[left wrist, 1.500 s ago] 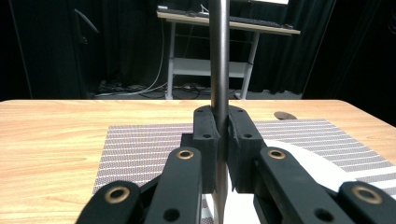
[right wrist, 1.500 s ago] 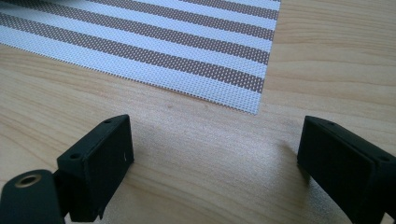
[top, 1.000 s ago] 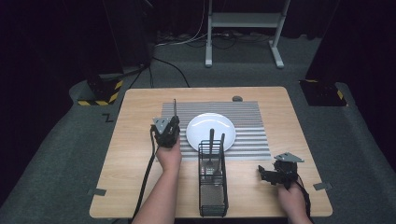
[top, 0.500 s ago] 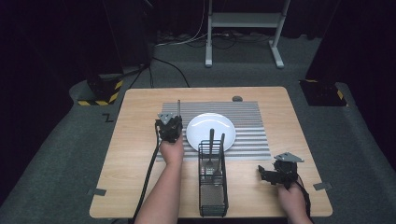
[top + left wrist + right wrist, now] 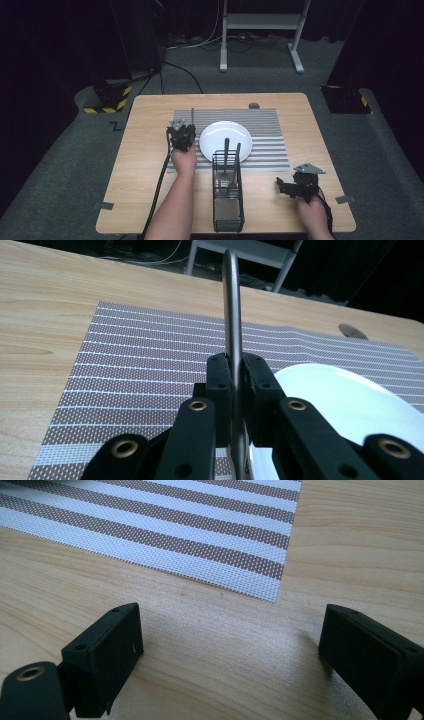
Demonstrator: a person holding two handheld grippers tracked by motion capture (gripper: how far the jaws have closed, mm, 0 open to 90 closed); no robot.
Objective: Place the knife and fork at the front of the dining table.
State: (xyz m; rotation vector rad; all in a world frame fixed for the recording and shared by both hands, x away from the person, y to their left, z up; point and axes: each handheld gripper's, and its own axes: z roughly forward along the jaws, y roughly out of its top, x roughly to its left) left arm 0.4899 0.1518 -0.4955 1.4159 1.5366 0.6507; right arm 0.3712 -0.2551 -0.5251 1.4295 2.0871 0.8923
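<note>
My left gripper (image 5: 185,129) is shut on the handle of a slim metal piece of cutlery (image 5: 192,115), which points away from me over the striped placemat (image 5: 270,145), just left of the white plate (image 5: 225,133). In the left gripper view the jaws (image 5: 235,371) pinch the steel handle (image 5: 231,305); its other end is hidden, so I cannot tell which utensil it is. The plate (image 5: 340,400) lies to the right. My right gripper (image 5: 281,186) rests at the table's front right, open with nothing between its fingers (image 5: 232,630), above bare wood beside the mat's corner (image 5: 200,520).
A black wire caddy (image 5: 227,200) holding two utensils stands in front of the plate, between my arms. A small dark round disc (image 5: 254,105) lies at the back edge of the mat. Bare wooden table (image 5: 145,165) stretches left of the mat.
My left gripper, with the cutlery in it, has moved slightly away from me and to the right, nearer the plate's left rim. The right gripper has stayed put.
</note>
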